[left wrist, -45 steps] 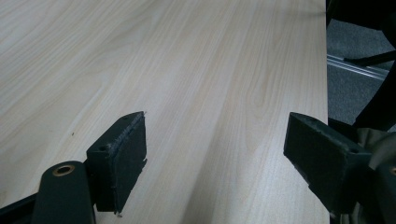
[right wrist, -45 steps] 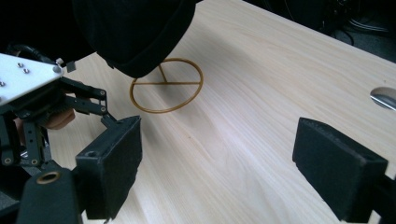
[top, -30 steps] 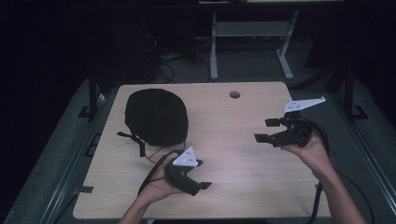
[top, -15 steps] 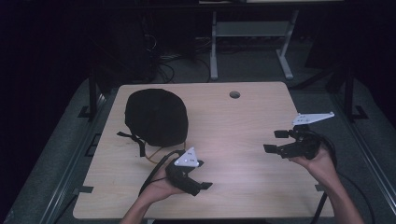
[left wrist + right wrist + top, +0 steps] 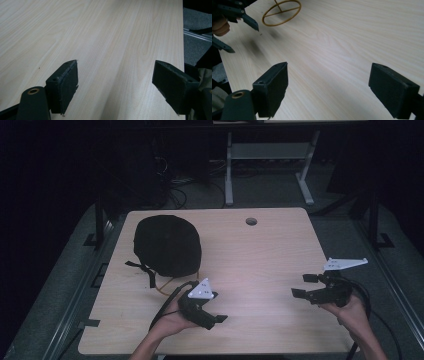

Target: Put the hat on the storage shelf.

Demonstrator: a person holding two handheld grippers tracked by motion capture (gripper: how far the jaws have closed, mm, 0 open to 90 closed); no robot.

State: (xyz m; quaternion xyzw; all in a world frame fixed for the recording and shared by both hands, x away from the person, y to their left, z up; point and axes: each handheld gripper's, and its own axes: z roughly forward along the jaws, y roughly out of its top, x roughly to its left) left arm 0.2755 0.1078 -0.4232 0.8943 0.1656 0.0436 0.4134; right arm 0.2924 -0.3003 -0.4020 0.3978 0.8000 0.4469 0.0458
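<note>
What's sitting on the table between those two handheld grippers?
Nothing: in the high view, bare wooden table separates the left gripper from the right gripper.

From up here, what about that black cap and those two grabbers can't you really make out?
- Cap, high view: plain black dome; material and the side facing away are hidden.
- Yellow ring, right gripper view: top cut off by the edge; in the high view the cap and cable cover most of it.
- Left gripper, high view: too small to judge the jaw gap; its own view shows the jaws wide apart.
- Right gripper: likewise.
</note>
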